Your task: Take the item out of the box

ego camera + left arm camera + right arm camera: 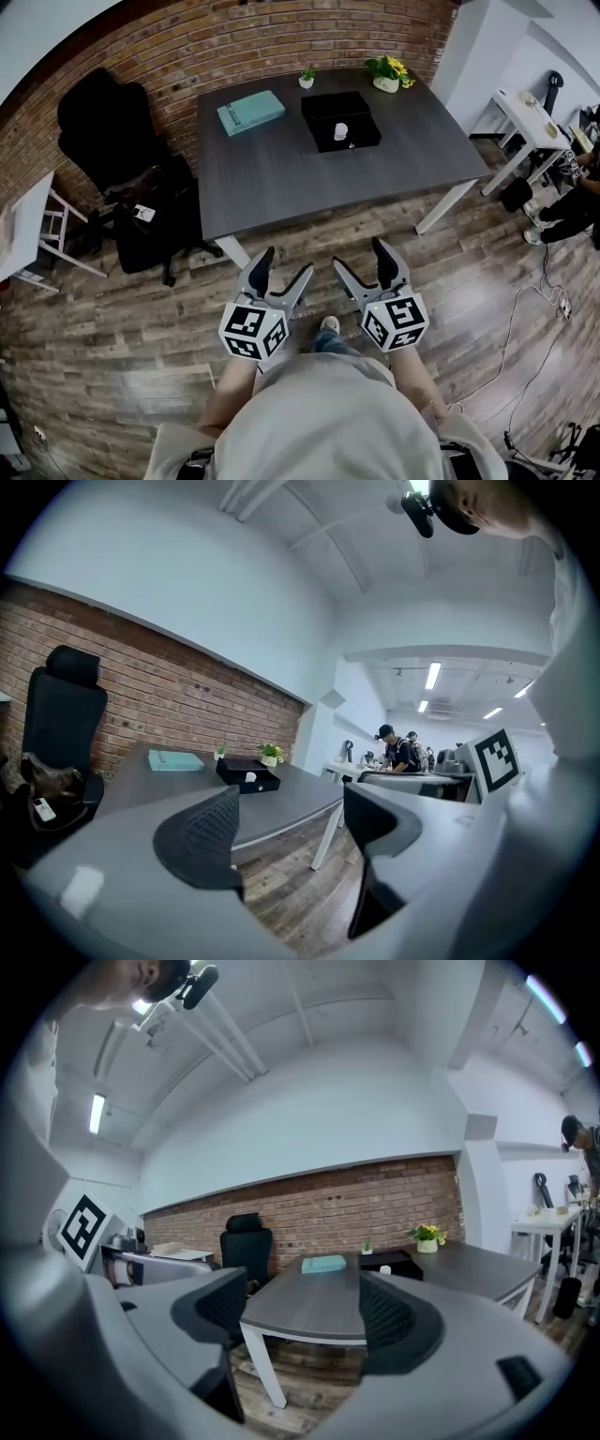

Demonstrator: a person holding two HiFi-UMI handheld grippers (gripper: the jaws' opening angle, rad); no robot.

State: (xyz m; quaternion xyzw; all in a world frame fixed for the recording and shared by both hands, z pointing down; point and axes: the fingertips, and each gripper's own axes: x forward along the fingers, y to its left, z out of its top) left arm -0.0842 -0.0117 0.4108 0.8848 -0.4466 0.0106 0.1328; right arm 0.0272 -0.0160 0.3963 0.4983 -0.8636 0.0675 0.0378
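Observation:
A black box [340, 120] lies on the far part of the grey table [281, 178], with a small white item [341, 131] on it. The same box [247, 775] shows small in the left gripper view, and as a dark shape [391, 1264] beyond the right jaw in the right gripper view. My left gripper [281, 269] and right gripper [364, 261] hang over the wooden floor, short of the table's near edge, both well away from the box. Both are open with nothing between their jaws.
A teal flat box [251, 112] lies on the table's far left, two small plants [388, 71] at its back edge. A black office chair [131, 178] stands left of the table. A white desk [527, 117] and a person [572, 202] are at the right; cables [534, 300] run across the floor.

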